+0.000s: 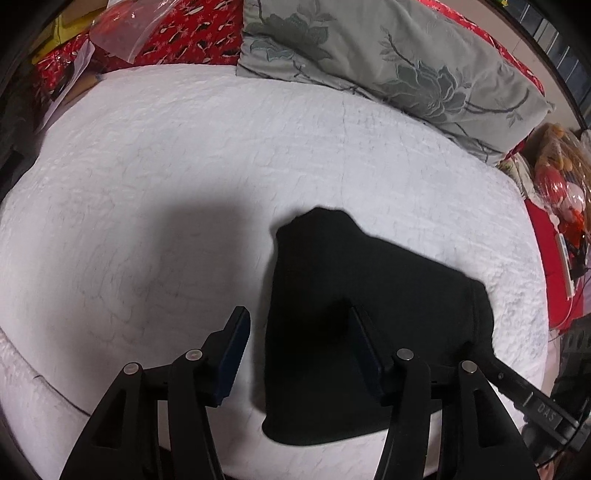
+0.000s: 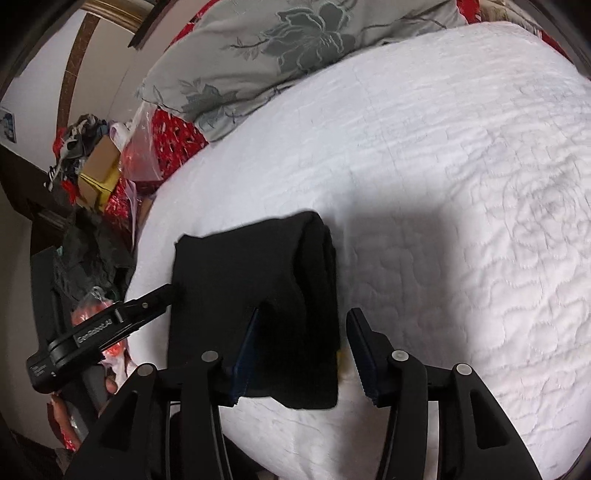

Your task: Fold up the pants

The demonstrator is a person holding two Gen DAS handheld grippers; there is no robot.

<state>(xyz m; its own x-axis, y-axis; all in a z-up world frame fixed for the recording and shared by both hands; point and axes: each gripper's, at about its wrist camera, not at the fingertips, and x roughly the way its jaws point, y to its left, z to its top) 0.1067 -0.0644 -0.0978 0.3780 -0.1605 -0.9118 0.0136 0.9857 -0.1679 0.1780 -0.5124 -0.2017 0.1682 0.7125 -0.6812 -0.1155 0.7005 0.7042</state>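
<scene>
The black pants (image 1: 343,295) lie folded in a compact bundle on the white quilted bed (image 1: 184,166). My left gripper (image 1: 299,347) is open, its jaws apart above the bundle's left edge, holding nothing. In the right wrist view the pants (image 2: 258,273) show stacked layers at their right side. My right gripper (image 2: 303,347) is open over the bundle's near right part, holding nothing. The left gripper also shows in the right wrist view (image 2: 162,299), at the pants' left edge. The right gripper's arm shows at the lower right of the left wrist view (image 1: 532,402).
A grey floral pillow (image 1: 391,62) lies at the head of the bed on red patterned bedding (image 1: 192,33). Boxes, bags and clothes are piled beside the bed (image 2: 96,173). Toys and red items sit at the bed's other side (image 1: 557,184).
</scene>
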